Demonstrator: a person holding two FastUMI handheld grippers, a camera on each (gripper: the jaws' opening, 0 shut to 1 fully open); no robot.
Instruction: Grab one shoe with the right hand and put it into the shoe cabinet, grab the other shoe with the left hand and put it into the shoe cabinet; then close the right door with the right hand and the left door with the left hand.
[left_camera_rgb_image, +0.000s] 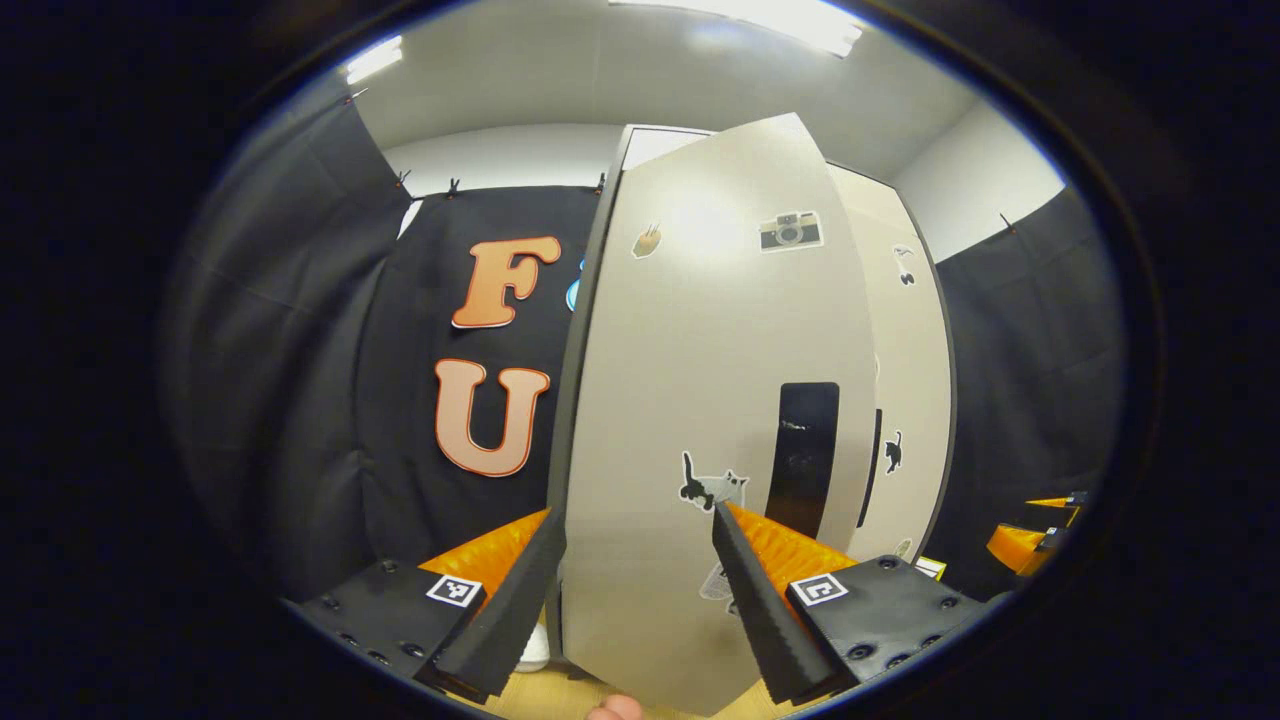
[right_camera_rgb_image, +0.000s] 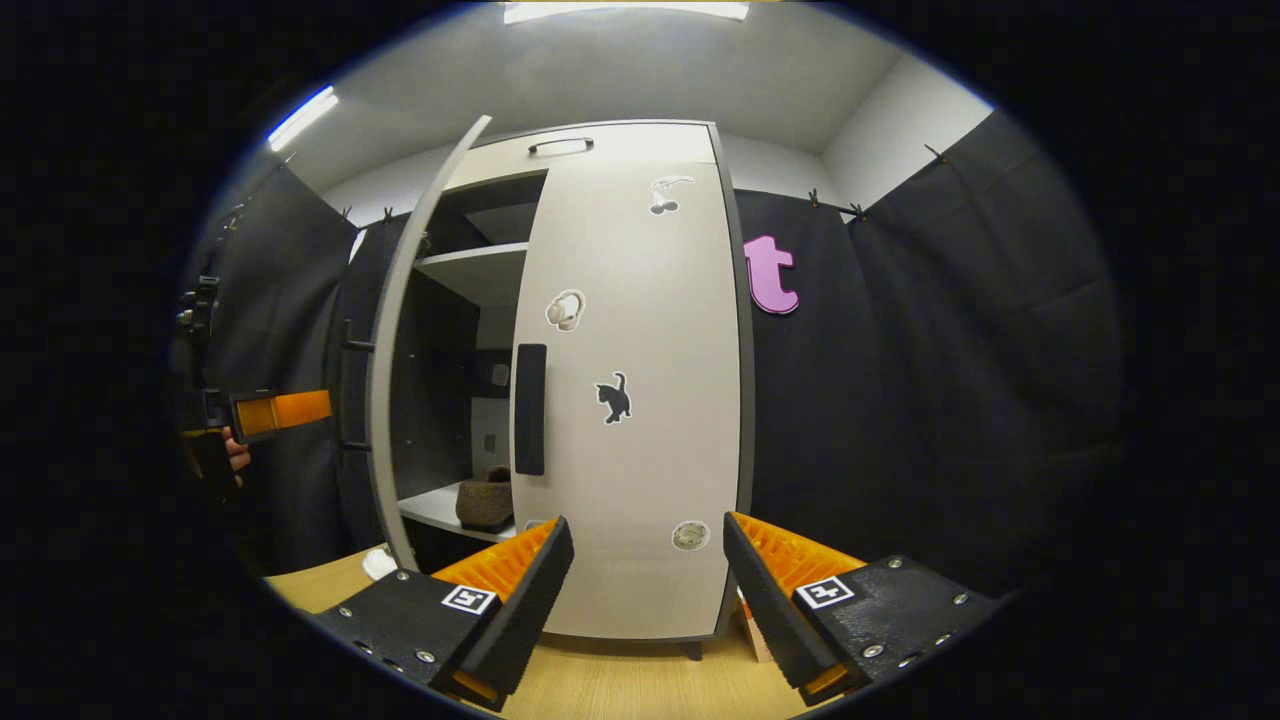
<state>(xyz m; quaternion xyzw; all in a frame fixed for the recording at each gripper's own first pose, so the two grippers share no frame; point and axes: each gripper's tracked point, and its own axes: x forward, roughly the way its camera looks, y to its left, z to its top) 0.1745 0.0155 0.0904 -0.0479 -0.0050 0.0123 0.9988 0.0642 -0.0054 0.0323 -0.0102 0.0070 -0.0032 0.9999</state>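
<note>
Tall pale-grey shoe cabinet (right_camera_rgb_image: 640, 160) standing on a light wooden floor (right_camera_rgb_image: 600, 680) against the black cloth wall, a dark bar handle on its top panel. Right door (right_camera_rgb_image: 640, 420), flat pale-grey with a black vertical handle and small stickers, closed flush in the right gripper view. Left door (left_camera_rgb_image: 700, 400), same pale-grey panel with a black vertical handle, a camera sticker and a cat sticker, swung partly open and seen edge-on in the right gripper view, broad-face in the left gripper view. Pale shelves (right_camera_rgb_image: 470, 265) exposed inside between the two doors. Brown rounded shoe (right_camera_rgb_image: 486, 503) resting on the lower shelf inside the cabinet, just beside the closed door's edge. Second shoe not clearly made out.

Left gripper (left_camera_rgb_image: 640, 520) spread wide, hovering just before the outer face of the left door, holding nothing; contact with the panel unclear. Right gripper (right_camera_rgb_image: 648, 530) spread wide too, empty, facing the lower part of the right door, apart from it. Small white object (right_camera_rgb_image: 378, 563) on the floor near the left door's foot.
</note>
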